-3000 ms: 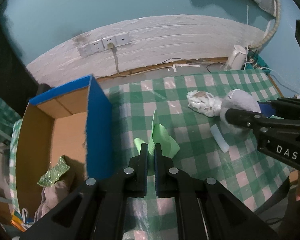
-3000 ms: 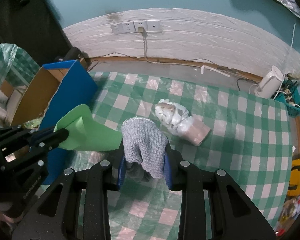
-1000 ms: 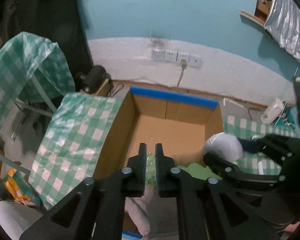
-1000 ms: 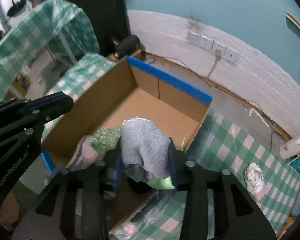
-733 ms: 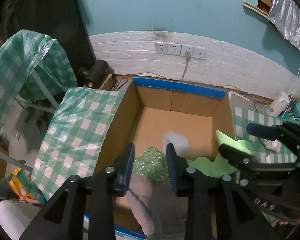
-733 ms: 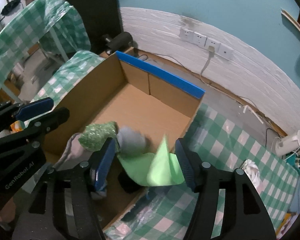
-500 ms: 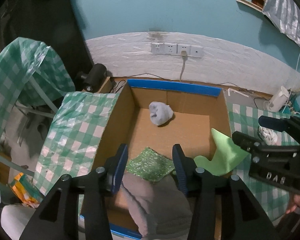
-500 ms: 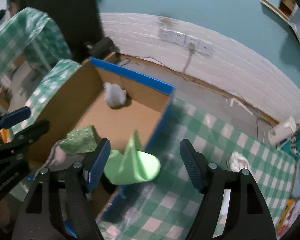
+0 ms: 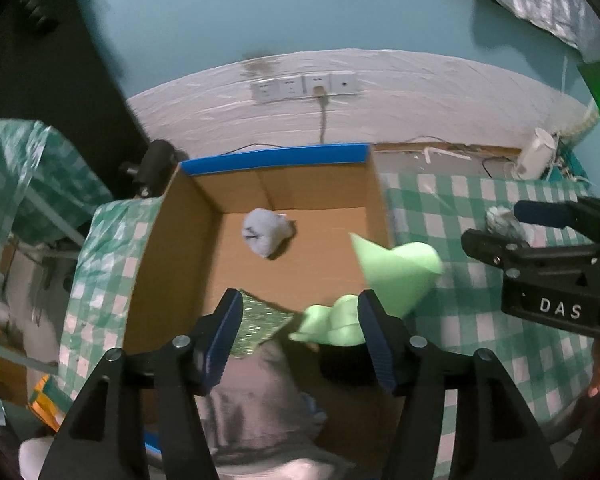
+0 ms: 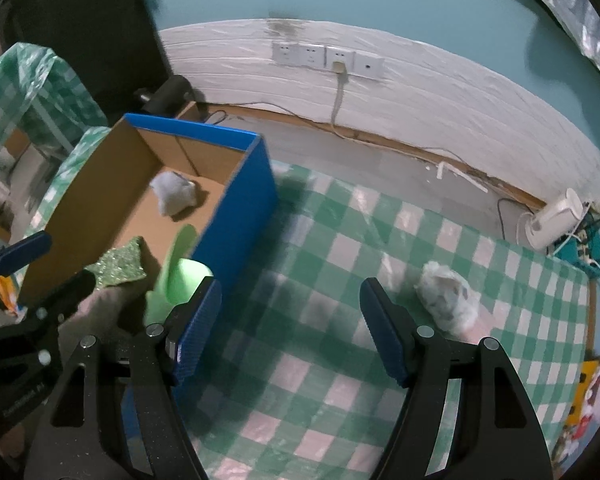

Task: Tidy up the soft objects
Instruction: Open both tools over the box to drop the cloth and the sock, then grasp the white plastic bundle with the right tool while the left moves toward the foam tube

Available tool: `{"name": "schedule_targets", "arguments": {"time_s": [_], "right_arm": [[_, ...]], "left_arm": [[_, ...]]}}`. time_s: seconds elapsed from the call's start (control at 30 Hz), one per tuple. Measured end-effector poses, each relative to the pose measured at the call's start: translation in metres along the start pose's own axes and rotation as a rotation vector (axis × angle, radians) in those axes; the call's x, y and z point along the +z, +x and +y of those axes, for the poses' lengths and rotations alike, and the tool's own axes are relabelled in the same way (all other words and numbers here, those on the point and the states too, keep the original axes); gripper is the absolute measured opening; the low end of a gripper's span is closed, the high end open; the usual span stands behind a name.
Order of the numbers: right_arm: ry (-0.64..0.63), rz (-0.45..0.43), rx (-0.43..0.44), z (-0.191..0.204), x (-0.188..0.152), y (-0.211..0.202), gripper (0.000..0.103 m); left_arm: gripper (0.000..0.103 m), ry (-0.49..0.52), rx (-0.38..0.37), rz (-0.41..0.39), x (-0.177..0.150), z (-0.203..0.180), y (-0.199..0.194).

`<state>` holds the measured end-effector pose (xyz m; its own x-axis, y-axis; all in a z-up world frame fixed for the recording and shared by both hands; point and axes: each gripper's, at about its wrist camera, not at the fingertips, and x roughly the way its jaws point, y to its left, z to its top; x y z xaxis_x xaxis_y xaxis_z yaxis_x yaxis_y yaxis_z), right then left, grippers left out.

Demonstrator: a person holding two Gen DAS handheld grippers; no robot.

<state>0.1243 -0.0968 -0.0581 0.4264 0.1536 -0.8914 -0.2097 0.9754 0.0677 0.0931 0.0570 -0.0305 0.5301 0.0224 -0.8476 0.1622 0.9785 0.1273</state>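
1. we see the left gripper above the blue-edged cardboard box, its jaws apart and opening wider, pressing on nothing.
2. the light green foam sheet lies loose at the box's right wall, just beyond the right fingertip.
3. the right gripper stands wide over the green checked tablecloth, empty.
4. a grey knitted bundle rests inside the box; a white crumpled wad sits on the cloth.

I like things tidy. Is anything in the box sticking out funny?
Yes. The light green foam sheet isn't lying flat: it leans over the cardboard box wall, poking out above the checked tablecloth. The grey sock lies properly inside.
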Motion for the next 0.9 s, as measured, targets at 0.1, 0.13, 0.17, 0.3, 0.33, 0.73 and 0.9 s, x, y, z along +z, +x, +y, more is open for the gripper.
{"name": "schedule_targets", "arguments": {"time_s": [0.1, 0.13, 0.17, 0.3, 0.33, 0.73, 0.9], "right_arm": [[0.017, 0.005, -0.005, -0.014, -0.006, -0.001, 0.073], [0.021, 0.004, -0.007, -0.018, -0.007, -0.002, 0.073], [0.028, 0.003, -0.009, -0.023, -0.009, -0.003, 0.073], [0.056, 0.001, -0.023, -0.047, -0.018, -0.008, 0.073], [0.063, 0.0, -0.026, -0.052, -0.019, -0.009, 0.073], [0.144, -0.008, -0.059, -0.124, -0.045, -0.022, 0.073], [0.105, 0.011, -0.049, -0.141, -0.052, -0.012, 0.073]], "left_arm": [[0.061, 0.034, -0.003, 0.0, 0.001, -0.017, -0.001], [0.061, 0.043, -0.007, 0.0, 0.001, -0.022, -0.001], [0.061, 0.05, -0.009, 0.0, 0.001, -0.025, -0.001], [0.061, 0.087, -0.016, -0.001, 0.003, -0.045, -0.001], [0.061, 0.096, -0.02, 0.002, 0.004, -0.051, -0.001], [0.068, 0.167, -0.06, 0.039, 0.011, -0.113, 0.013], [0.068, 0.182, -0.066, 0.083, 0.016, -0.136, 0.033]]}}
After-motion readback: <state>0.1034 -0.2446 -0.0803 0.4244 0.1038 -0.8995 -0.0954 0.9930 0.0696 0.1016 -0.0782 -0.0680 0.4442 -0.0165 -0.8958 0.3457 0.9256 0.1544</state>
